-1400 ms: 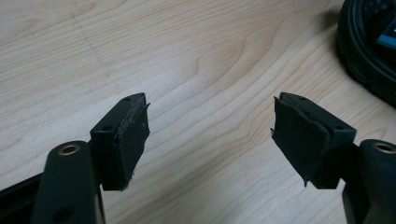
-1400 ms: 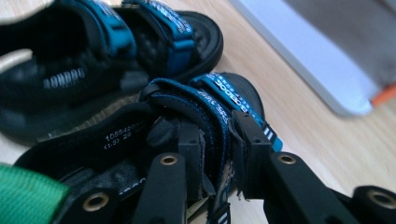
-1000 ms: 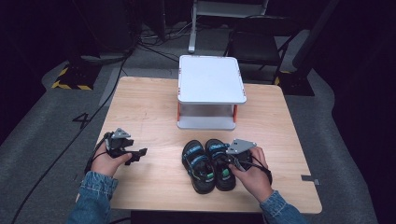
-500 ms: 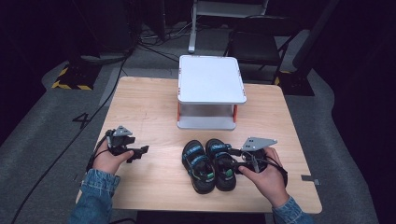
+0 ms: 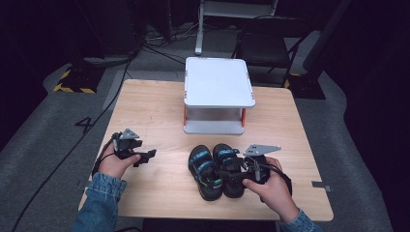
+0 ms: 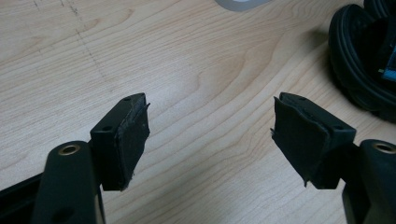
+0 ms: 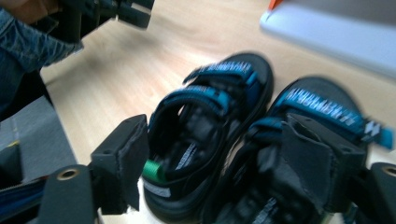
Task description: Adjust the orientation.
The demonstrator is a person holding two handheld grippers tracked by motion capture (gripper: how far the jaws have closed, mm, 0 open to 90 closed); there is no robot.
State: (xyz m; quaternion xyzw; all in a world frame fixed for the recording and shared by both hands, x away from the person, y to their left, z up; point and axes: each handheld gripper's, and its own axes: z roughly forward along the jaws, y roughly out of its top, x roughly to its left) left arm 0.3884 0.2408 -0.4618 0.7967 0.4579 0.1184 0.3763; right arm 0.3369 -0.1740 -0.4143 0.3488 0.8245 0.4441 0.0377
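Two black sandals with blue straps stand side by side on the wooden table [image 5: 159,116], the left sandal [image 5: 204,173] and the right sandal [image 5: 226,159]. My right gripper [image 5: 232,174] hovers just over their heel ends, pointing left. Its jaws have just been opening and now stand open. In the right gripper view the gripper [image 7: 215,158] looks onto the left sandal [image 7: 210,102] and right sandal [image 7: 322,109], with neither pad pressing on a strap. My left gripper [image 5: 147,157] rests open near the table's left front. Between its fingers [image 6: 210,135] there is bare wood.
A white two-level stand [image 5: 217,82] with orange posts sits at the table's far middle. A sandal's edge [image 6: 362,70] lies to the right of the left gripper. A dark chair [image 5: 266,46] and cables lie on the floor beyond the table.
The right gripper has opened off the right sandal and lifted a little, drifting right. The sandals and the left hand stay where they were.
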